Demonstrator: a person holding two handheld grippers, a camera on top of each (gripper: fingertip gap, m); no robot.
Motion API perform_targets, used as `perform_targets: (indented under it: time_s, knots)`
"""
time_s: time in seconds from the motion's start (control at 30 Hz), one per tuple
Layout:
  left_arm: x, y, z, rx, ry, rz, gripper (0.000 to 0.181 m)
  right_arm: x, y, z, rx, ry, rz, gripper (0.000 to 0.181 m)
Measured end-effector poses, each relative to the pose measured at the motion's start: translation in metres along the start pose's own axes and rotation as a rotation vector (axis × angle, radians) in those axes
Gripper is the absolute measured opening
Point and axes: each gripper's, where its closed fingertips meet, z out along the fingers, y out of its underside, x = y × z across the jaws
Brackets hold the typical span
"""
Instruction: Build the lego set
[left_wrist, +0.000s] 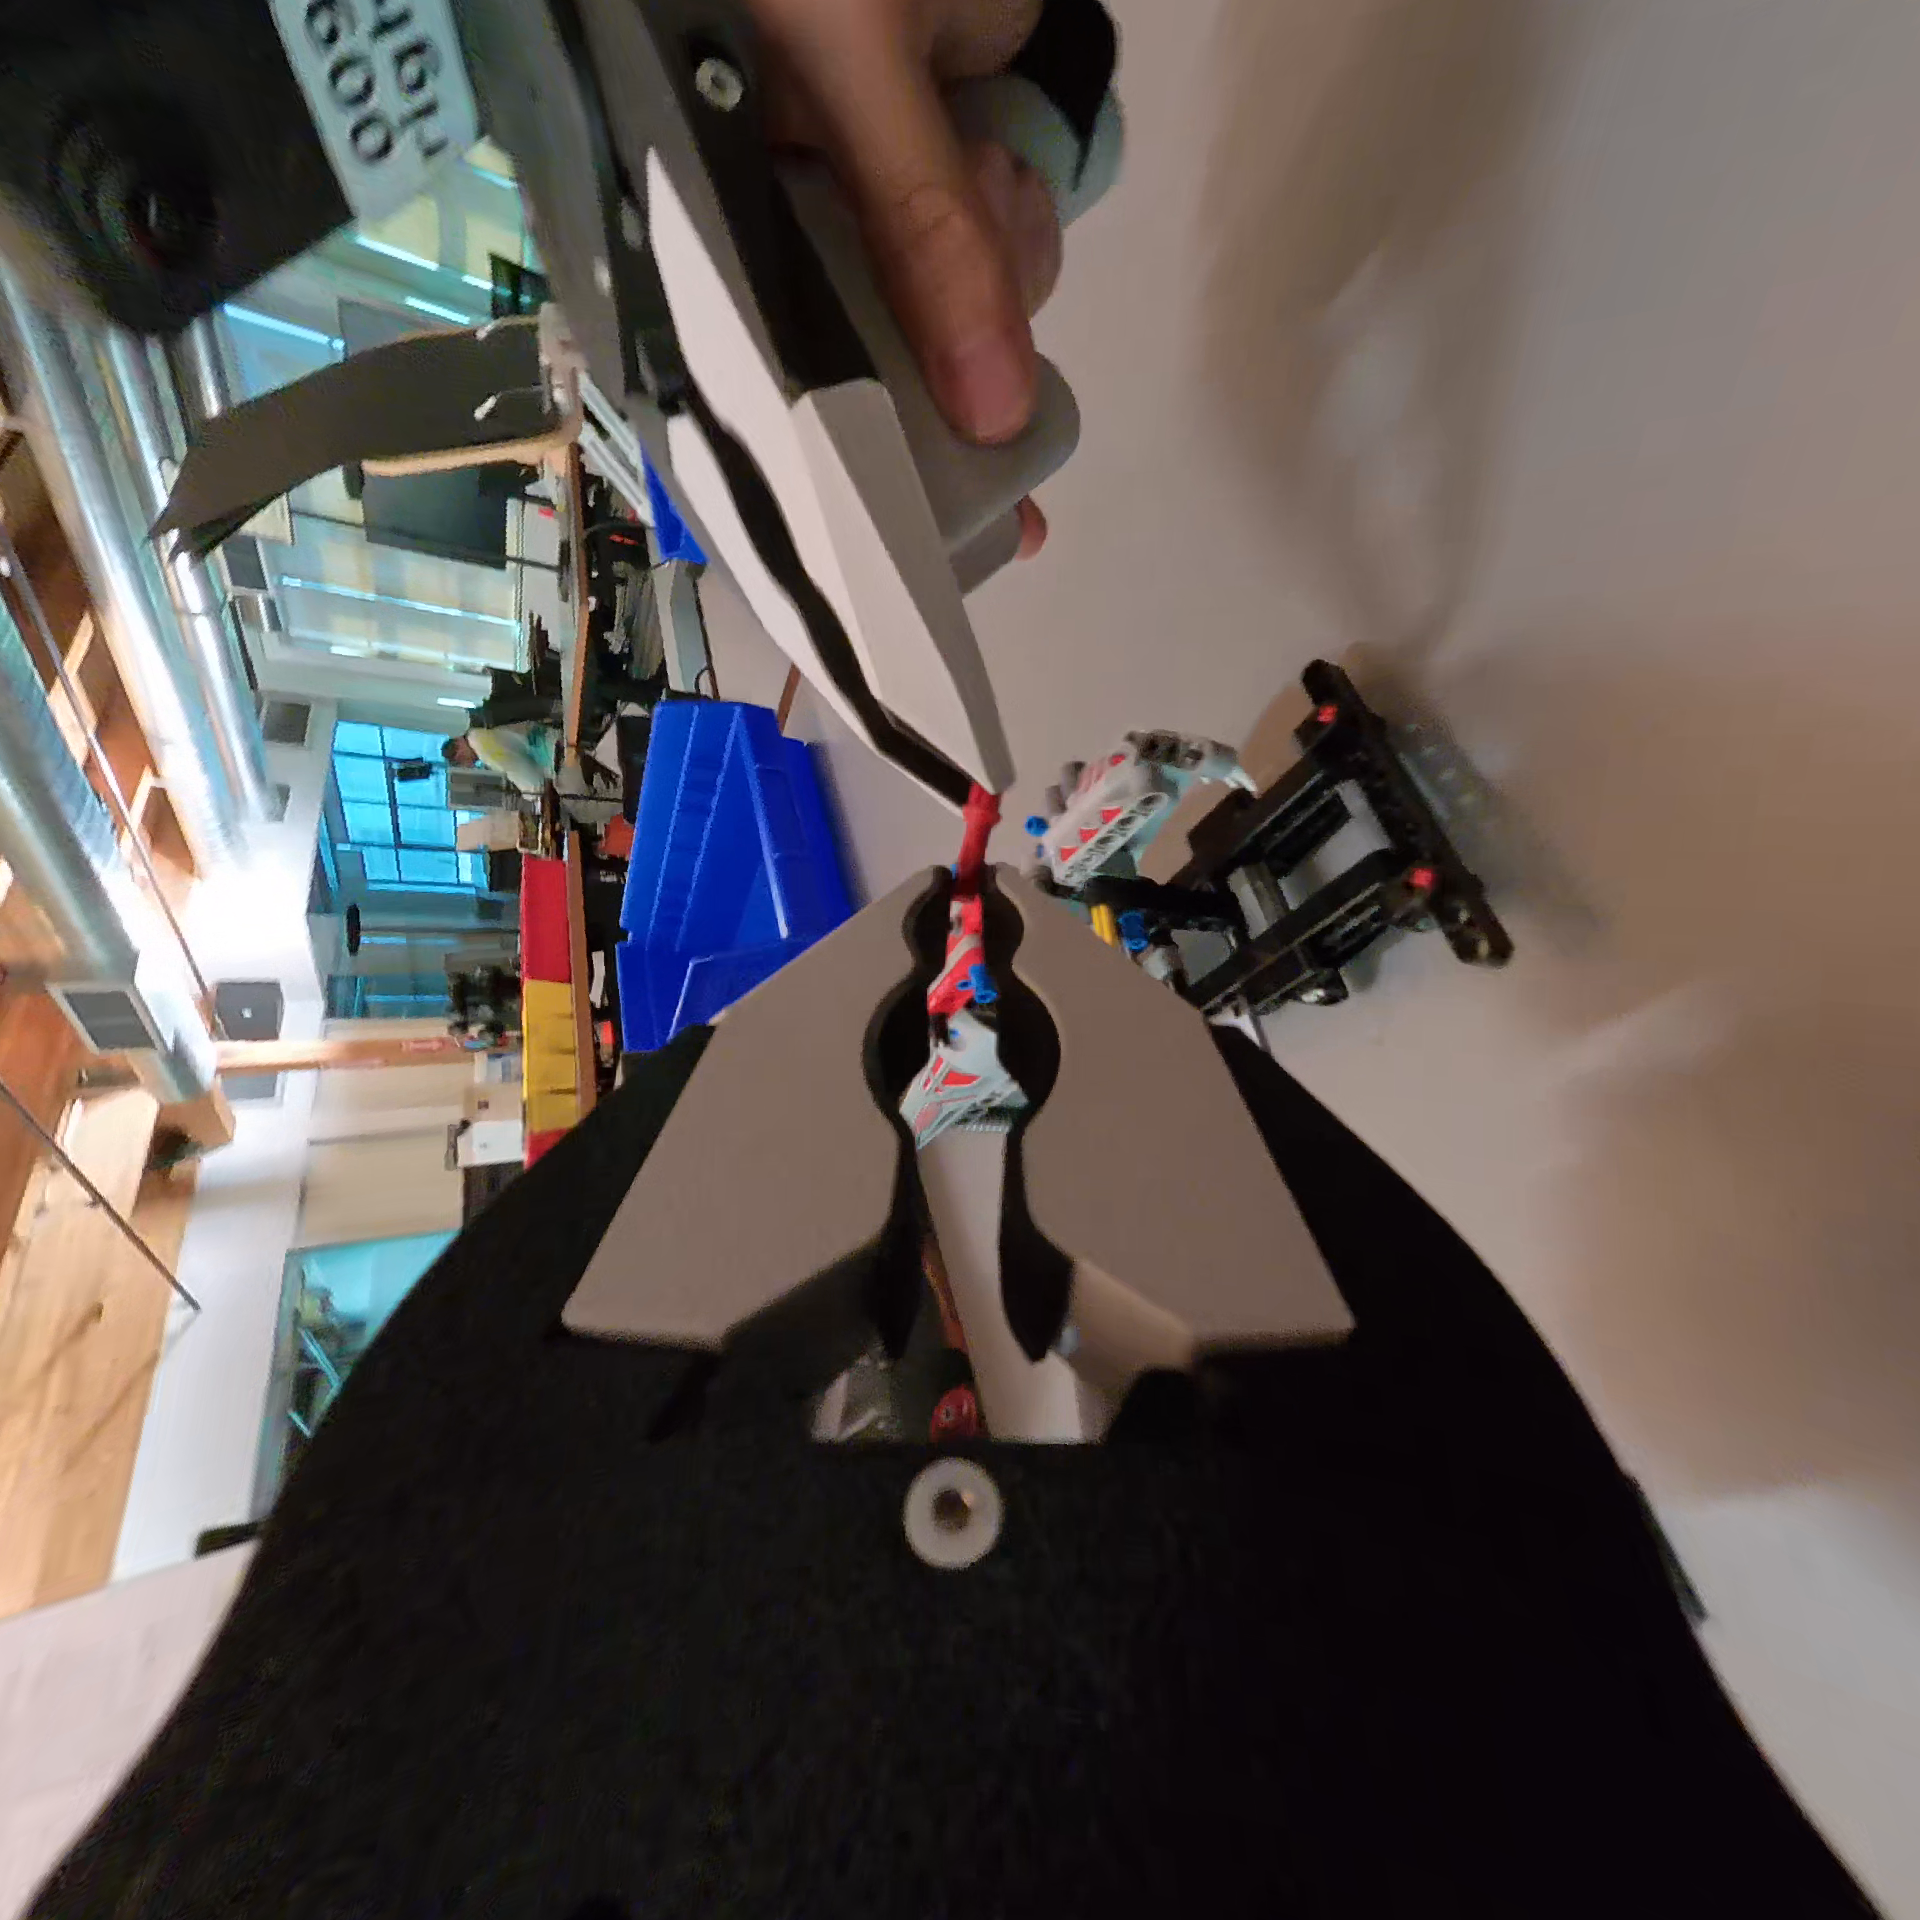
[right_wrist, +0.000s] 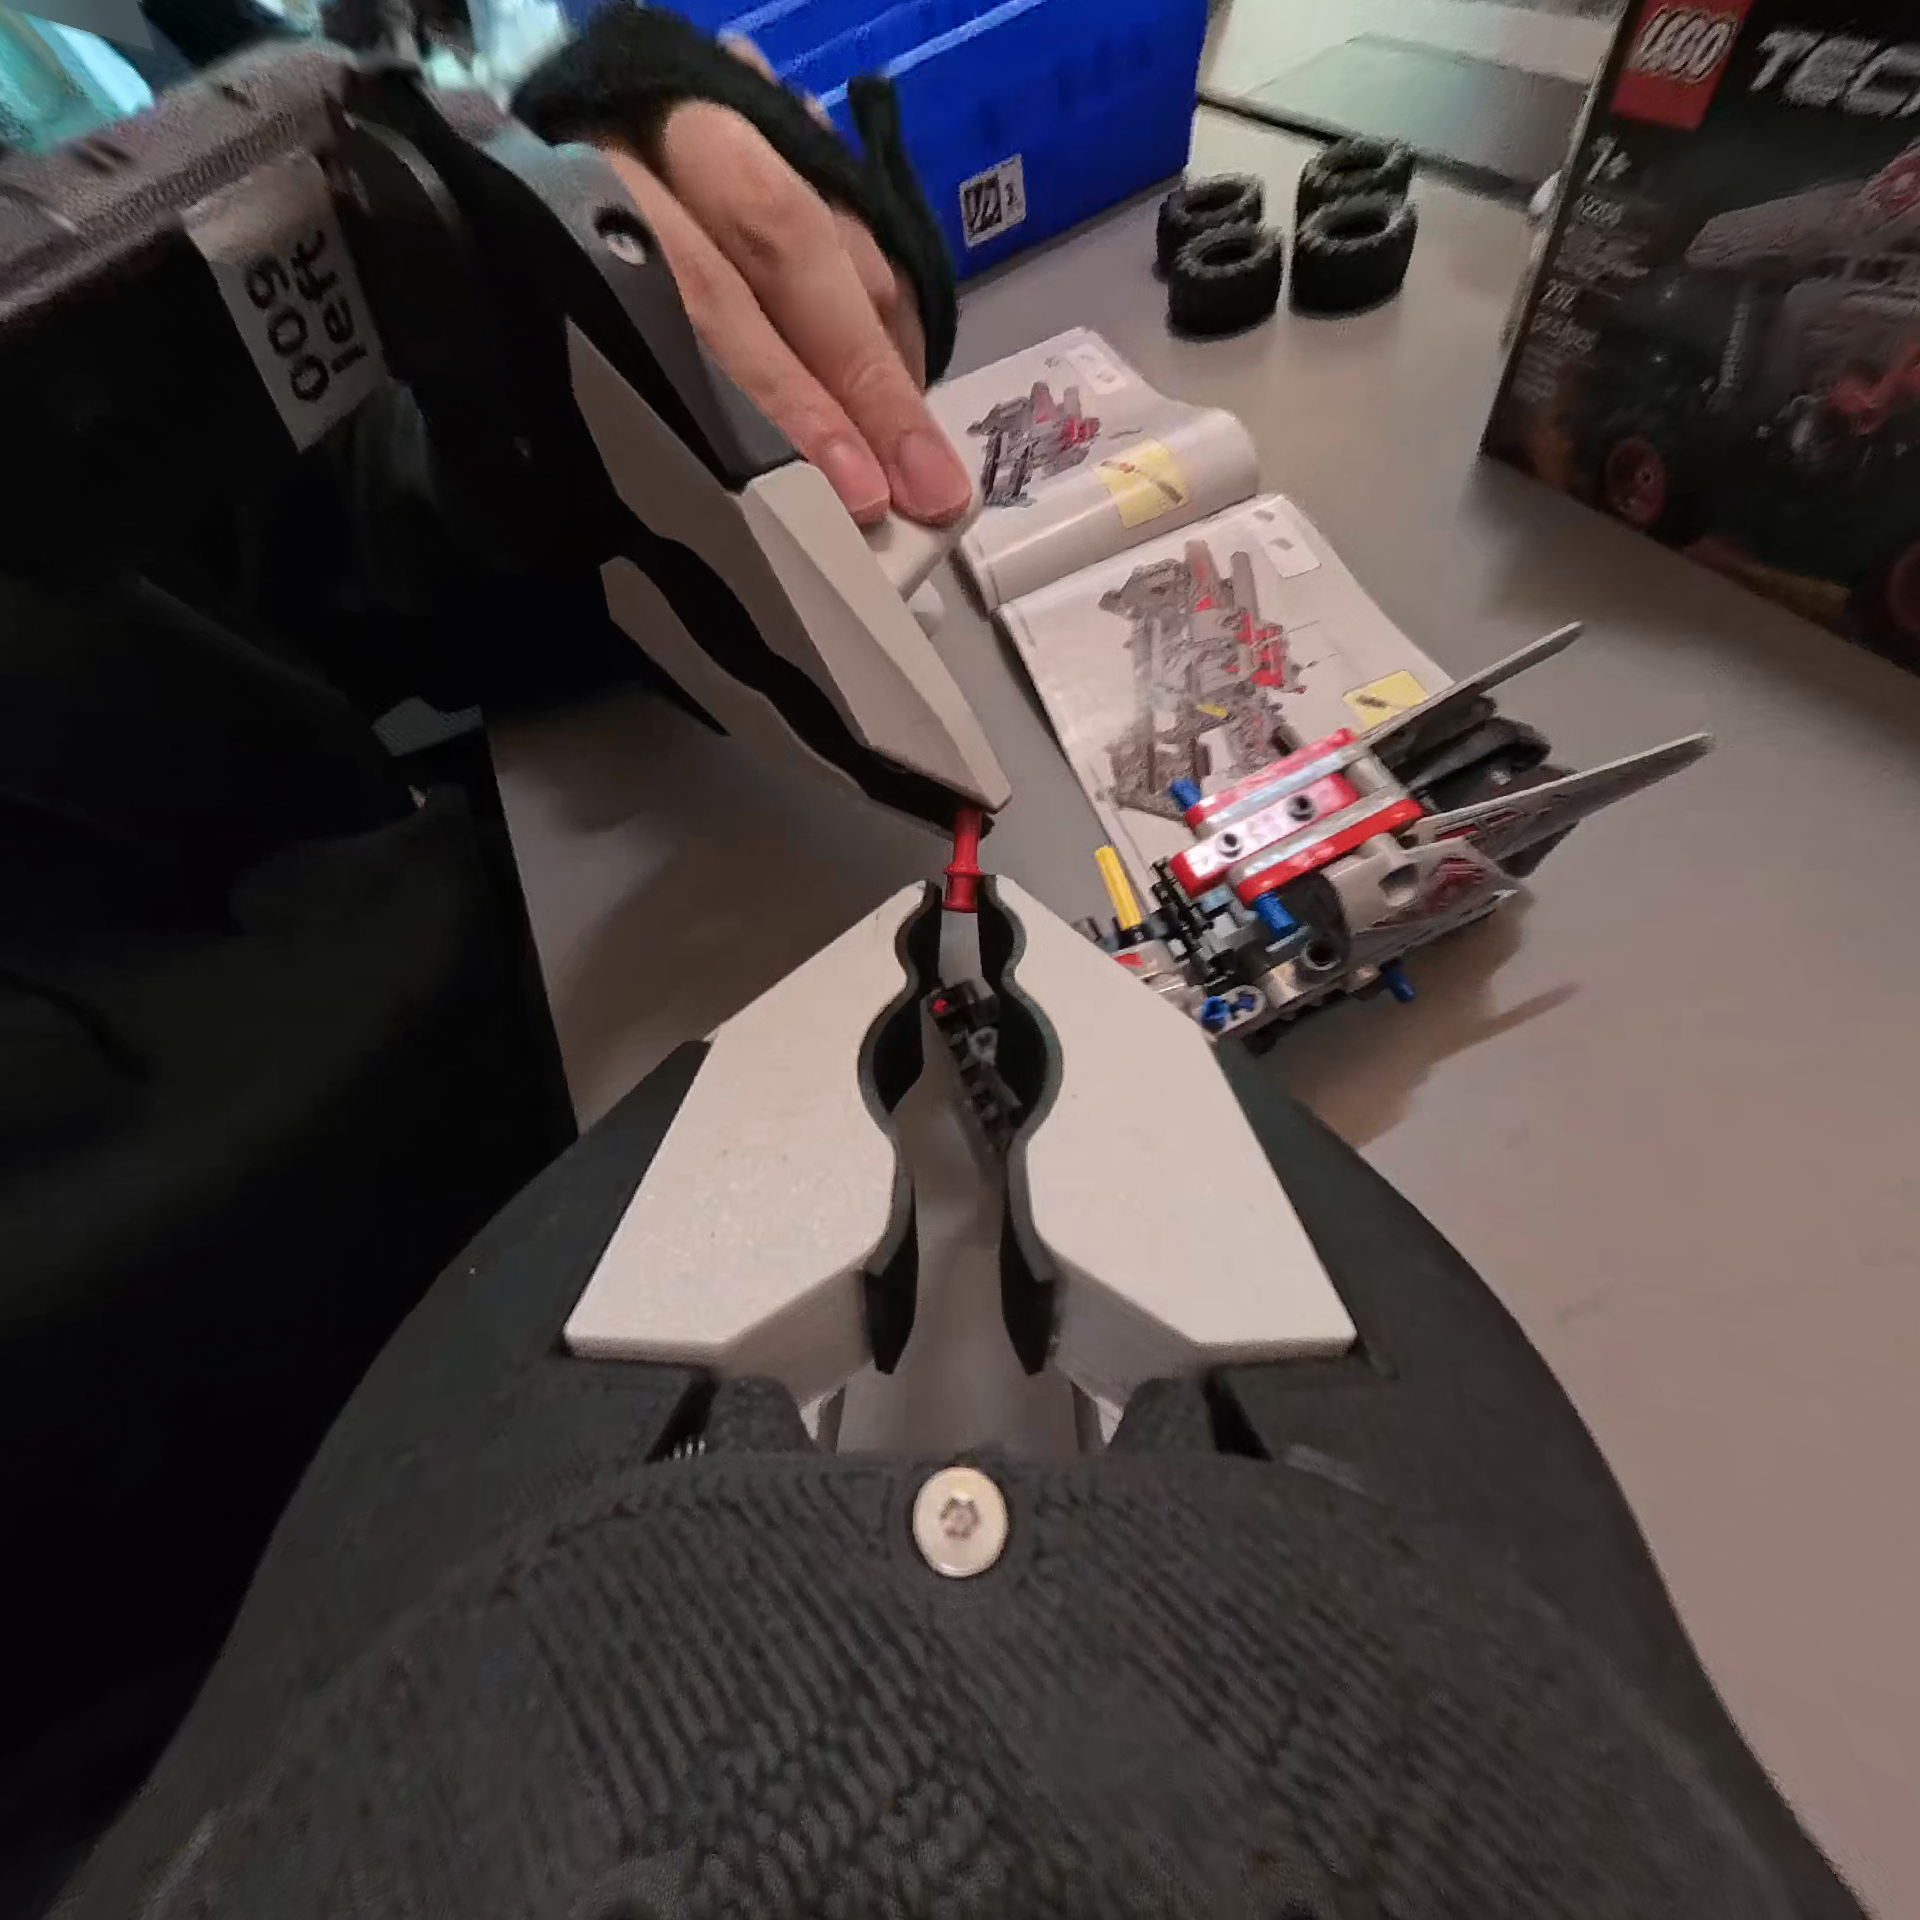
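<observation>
Your left wrist view is rolled sideways and bright: daylight pours through the windows (left_wrist: 416, 790) behind the blue bins (left_wrist: 727, 873), washing them out. The worktop (left_wrist: 1558, 416) beside the black frame (left_wrist: 1351, 842) smears into soft motion blur, with broad diffuse shadows. Your right wrist view is evenly lit from above; the box (right_wrist: 1745, 343) and tyres (right_wrist: 1288, 239) blur, and straight lines bow near the edges.
</observation>
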Motion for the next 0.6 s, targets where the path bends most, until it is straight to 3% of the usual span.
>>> perform_targets:
  time_s: [0.17,0.33,0.43,0.6]
  knots:
    - [-0.015,0.002,0.004,0.063,-0.090,-0.195,0.002,0.013,-0.017,-0.013,0.154,0.045,0.018,0.006]
    - [-0.017,0.006,0.007,0.067,-0.138,-0.260,0.002,0.027,-0.021,-0.012,0.279,0.060,0.120,0.021]
    - [-0.016,0.009,0.008,0.050,-0.145,-0.286,0.002,0.024,-0.026,-0.013,0.365,-0.009,0.191,0.012]
    - [-0.012,0.012,0.010,0.015,-0.153,-0.260,0.002,0.031,-0.019,-0.008,0.379,0.025,0.217,0.007]
